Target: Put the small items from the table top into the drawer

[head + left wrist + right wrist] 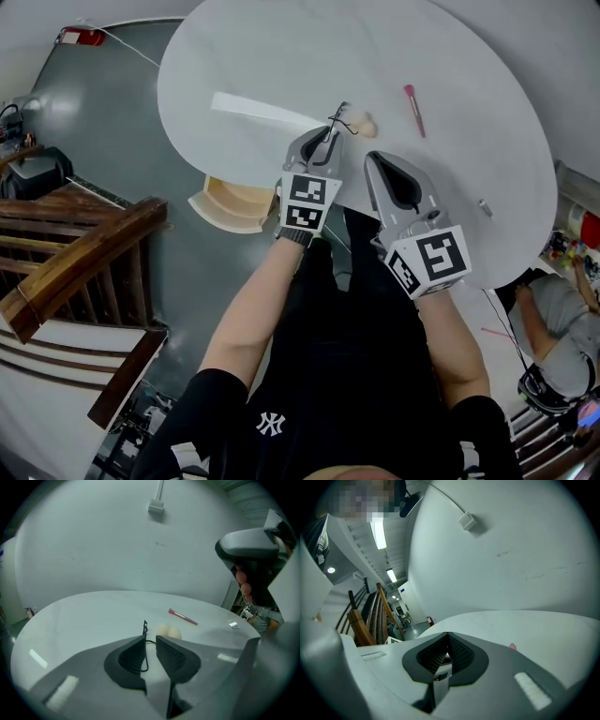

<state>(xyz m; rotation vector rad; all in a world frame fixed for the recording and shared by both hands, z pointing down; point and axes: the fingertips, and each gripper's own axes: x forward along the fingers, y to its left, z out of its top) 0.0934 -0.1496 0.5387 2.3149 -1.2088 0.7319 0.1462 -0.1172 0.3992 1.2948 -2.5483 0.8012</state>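
Observation:
On the round white table (281, 56) lie a black wiry clip (337, 117), a beige round piece (366, 125), a pink brush (413, 110) and a small silver item (485, 207). My left gripper (328, 133) is low over the table with its tips at the clip. In the left gripper view its jaws (151, 637) stand a little apart; the clip (145, 627) shows in the gap, no pad pressing it. The beige piece (168, 631) and brush (183, 617) lie just beyond. My right gripper (372, 157) is beside it, shut and empty (449, 637).
An open wooden drawer (230, 202) sticks out below the table's near-left edge. A wooden stair railing (84, 253) runs at the left. Another person (553, 309) sits low at the right. The small silver item (234, 626) lies near the table's right rim.

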